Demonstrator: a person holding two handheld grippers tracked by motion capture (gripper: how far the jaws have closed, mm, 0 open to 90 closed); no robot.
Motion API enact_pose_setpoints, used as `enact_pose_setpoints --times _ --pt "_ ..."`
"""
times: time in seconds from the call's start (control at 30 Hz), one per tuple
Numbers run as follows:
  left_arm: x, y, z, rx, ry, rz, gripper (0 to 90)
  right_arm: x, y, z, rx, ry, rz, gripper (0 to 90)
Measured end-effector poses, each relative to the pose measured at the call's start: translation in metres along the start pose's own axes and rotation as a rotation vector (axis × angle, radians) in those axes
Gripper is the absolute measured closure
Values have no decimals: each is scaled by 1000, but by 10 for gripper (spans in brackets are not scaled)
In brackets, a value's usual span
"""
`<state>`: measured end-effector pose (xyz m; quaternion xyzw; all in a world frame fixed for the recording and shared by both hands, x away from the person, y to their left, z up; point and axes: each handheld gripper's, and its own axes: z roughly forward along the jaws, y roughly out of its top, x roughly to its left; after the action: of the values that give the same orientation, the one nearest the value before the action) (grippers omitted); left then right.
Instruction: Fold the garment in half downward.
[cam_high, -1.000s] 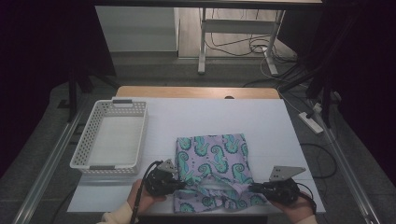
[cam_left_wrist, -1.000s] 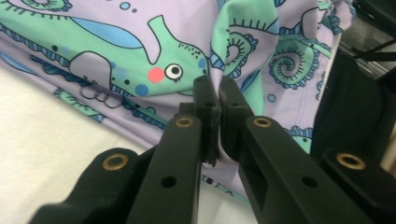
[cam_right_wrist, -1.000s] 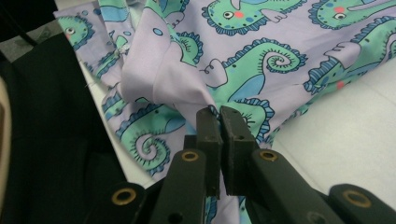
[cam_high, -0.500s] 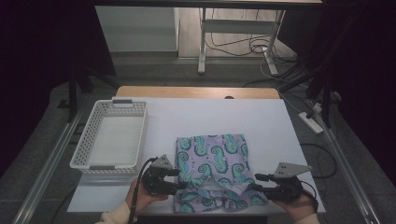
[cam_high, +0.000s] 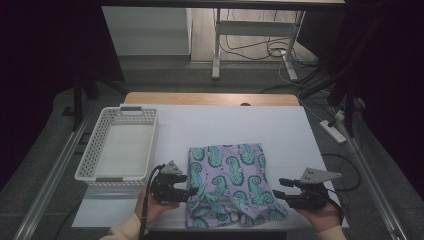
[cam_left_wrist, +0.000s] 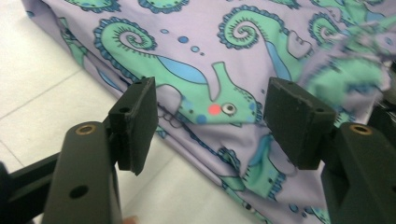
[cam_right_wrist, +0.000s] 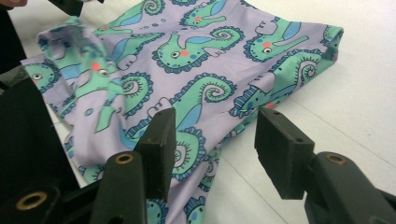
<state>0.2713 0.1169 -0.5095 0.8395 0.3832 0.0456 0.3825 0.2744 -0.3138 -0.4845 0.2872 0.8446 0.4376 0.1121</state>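
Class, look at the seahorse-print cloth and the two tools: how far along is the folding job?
Done: the cloth lies folded into a rough rectangle on the table. In hand: nothing; the left tool and right tool have just been opening and flank its near edge, which looks rumpled. Probably left: tidying that edge, perhaps moving it into the white basket.

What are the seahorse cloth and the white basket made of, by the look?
Seahorse cloth: thin printed fabric, matte, likely a stretchy knit; it folds and rumples softly at the near edge. White basket: looks like moulded plastic, with stiff slotted lattice walls and a slight sheen.

cloth (cam_high: 227, 185) near hem: rumpled, blurred | cloth's front edge: off table, unclear
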Motion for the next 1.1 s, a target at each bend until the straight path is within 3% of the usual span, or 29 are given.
enact_pose_setpoints --times 0.17,0.33,0.57,1.1 --pt "2 3 2 -11 11 -10 344 -5 5 7 7 -10 10 467" --pt "4 9 6 -8 47 -16 304 -11 10 20 24 -17 18 452" --pt "13 20 13 -25 71 -50 278 -17 18 36 47 -23 22 437" --pt "27 31 22 -24 89 -59 276 -29 32 59 69 -44 24 419"
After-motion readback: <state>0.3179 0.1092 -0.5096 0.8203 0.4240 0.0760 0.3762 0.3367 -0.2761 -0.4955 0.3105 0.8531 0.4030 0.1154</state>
